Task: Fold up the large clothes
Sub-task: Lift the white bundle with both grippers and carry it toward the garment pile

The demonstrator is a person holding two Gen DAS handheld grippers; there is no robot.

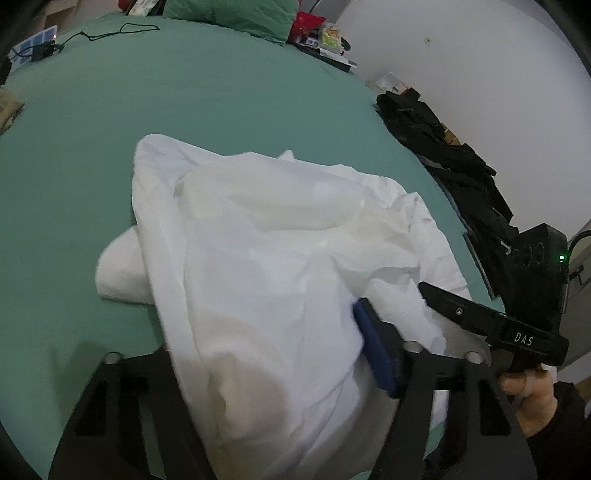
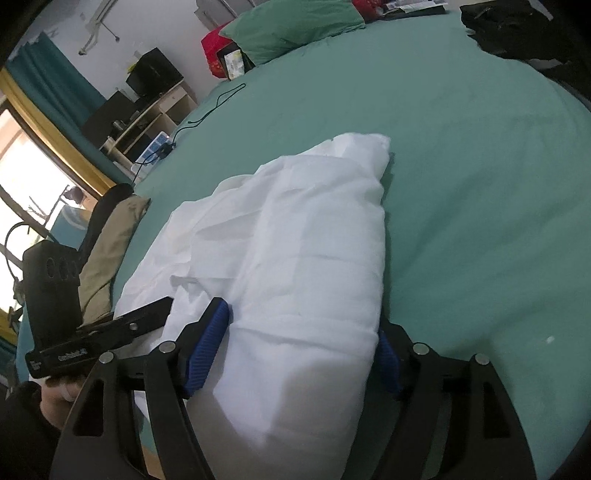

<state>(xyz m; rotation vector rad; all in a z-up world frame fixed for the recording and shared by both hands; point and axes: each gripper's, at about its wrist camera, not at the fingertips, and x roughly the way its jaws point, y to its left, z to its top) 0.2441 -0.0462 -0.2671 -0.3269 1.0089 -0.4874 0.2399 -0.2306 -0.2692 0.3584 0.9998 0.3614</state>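
A large white garment (image 1: 266,251) lies bunched and partly folded on the green bed sheet (image 1: 184,103); it also shows in the right wrist view (image 2: 295,251). My left gripper (image 1: 258,350) has its jaws spread wide with white cloth lying between them; only the right blue pad (image 1: 373,350) shows, the left one is hidden under the cloth. My right gripper (image 2: 303,354) also has its jaws spread around a thick fold of the garment, with blue pads (image 2: 207,350) on both sides. The right gripper (image 1: 480,317) appears in the left wrist view, beside the garment.
A black garment (image 1: 443,155) lies at the bed's right edge. A green pillow (image 2: 291,26) and clutter sit at the head of the bed. A black cable (image 1: 110,31) and a power strip lie at the far side. A tan garment (image 2: 107,251) lies by the bed edge.
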